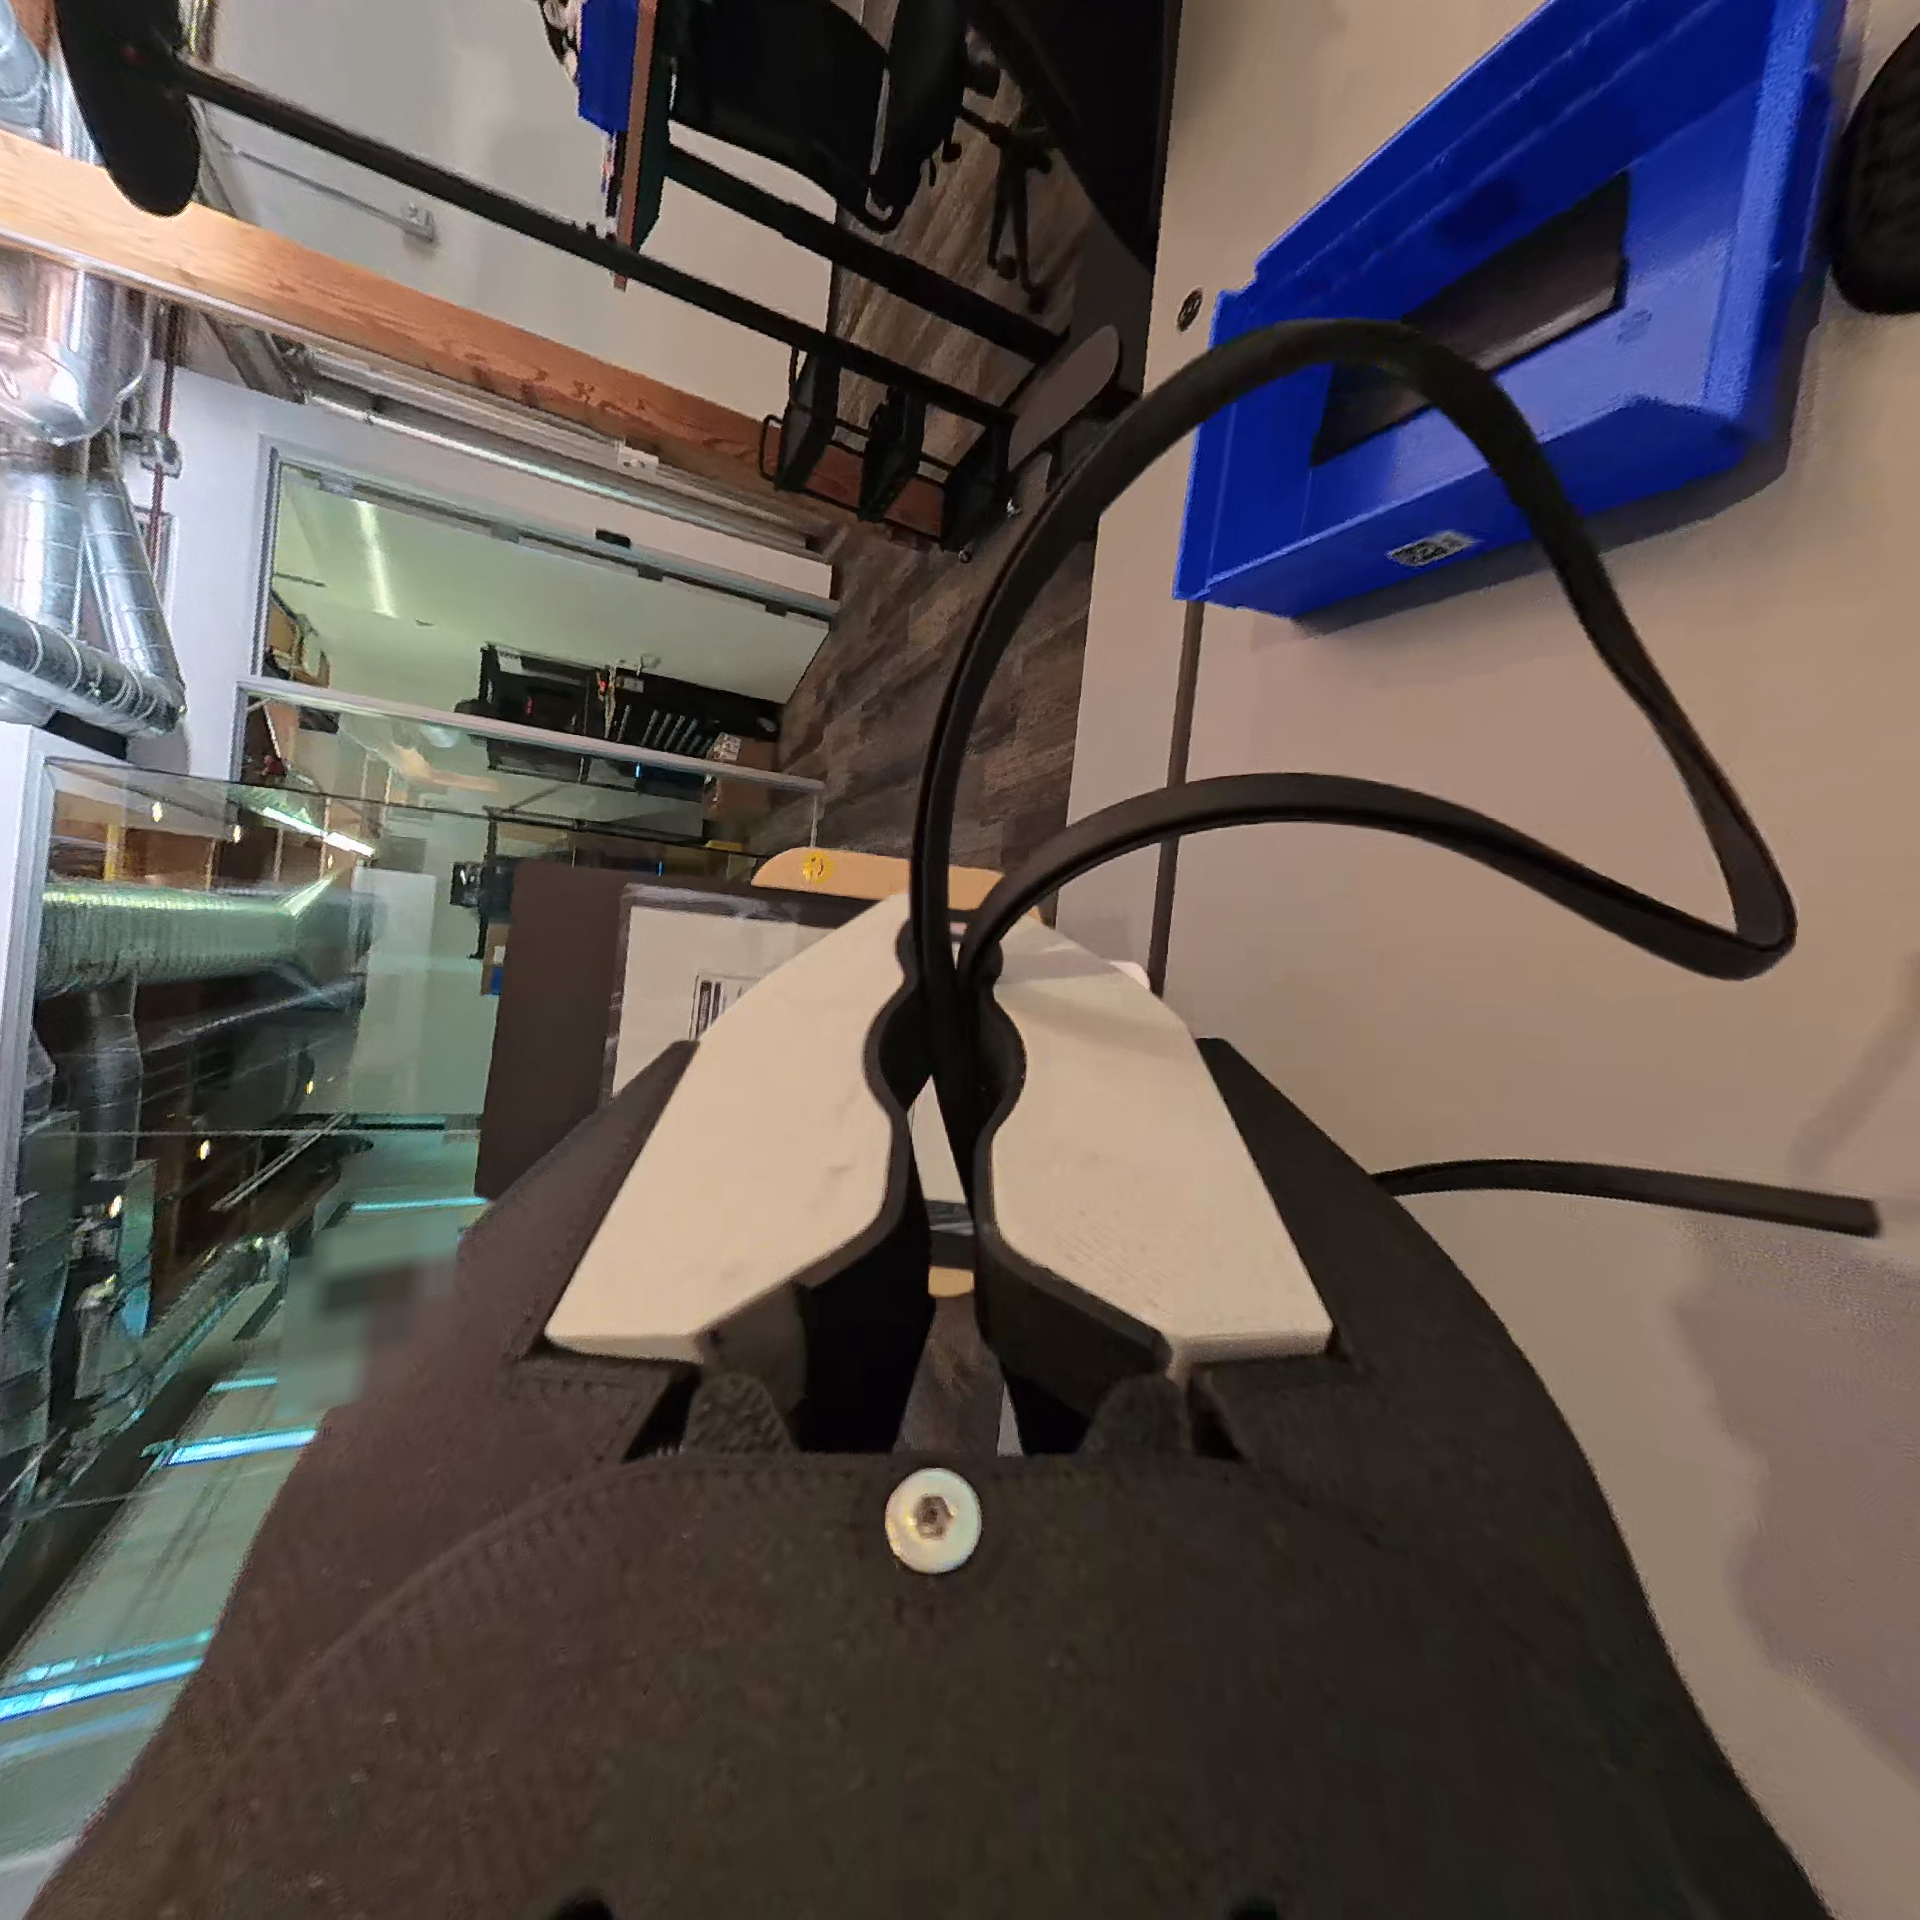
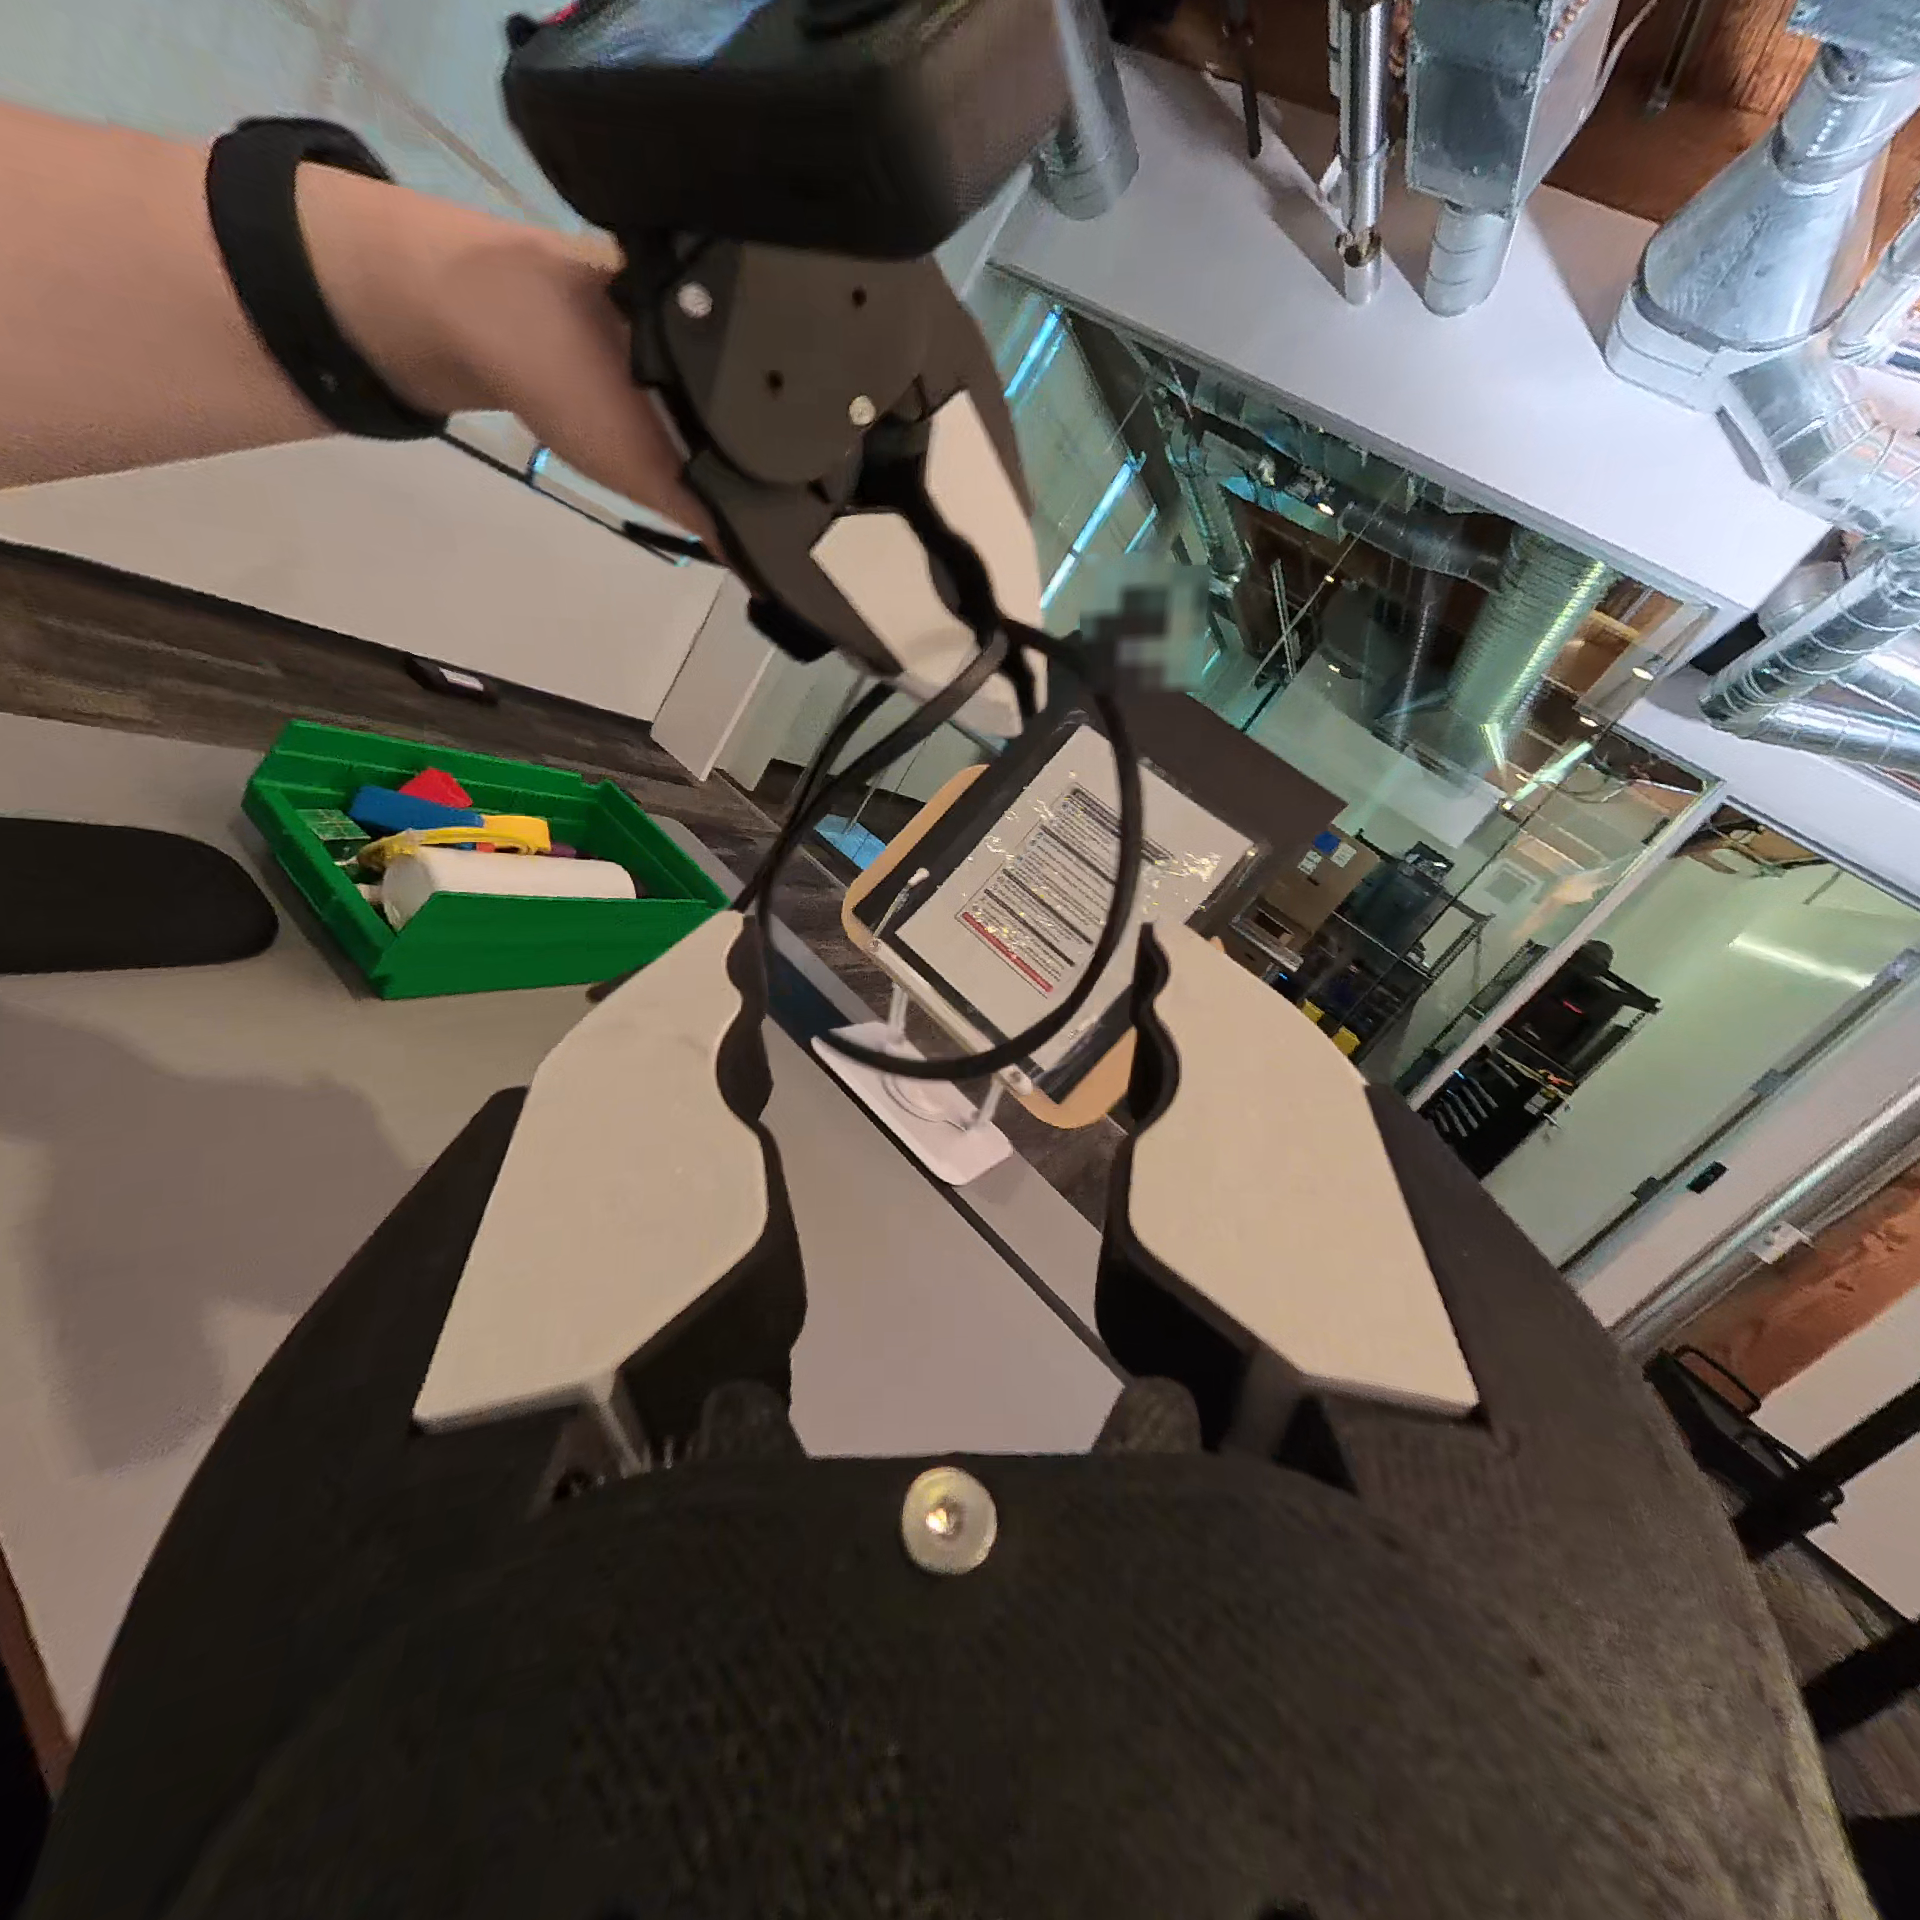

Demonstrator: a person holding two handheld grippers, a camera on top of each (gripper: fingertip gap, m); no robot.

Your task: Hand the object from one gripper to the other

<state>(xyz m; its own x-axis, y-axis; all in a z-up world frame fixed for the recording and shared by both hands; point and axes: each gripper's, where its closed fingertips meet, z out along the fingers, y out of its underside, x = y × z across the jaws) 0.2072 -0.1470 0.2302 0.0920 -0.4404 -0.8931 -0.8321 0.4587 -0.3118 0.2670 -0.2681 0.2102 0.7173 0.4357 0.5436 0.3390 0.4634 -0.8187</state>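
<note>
The object is a thin, flat black cable tie (image 1: pixel 1382 831), bent into open loops and held in the air above the grey table (image 1: pixel 1403 935). Pinched near the loops' crossing, it curls out toward the blue bin (image 1: pixel 1662 312), one loose end trailing straight over the table.

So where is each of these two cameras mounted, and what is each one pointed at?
Left wrist view: sits on the left gripper, looking along its fingers, shut on a looped black cable tie; beyond lie a blue bin and the room, seen sideways.
Right wrist view: sits on the right gripper, open, facing the left gripper and the person's hand; a green bin stands on the table.
Shared: the cable tie and the left gripper.
</note>
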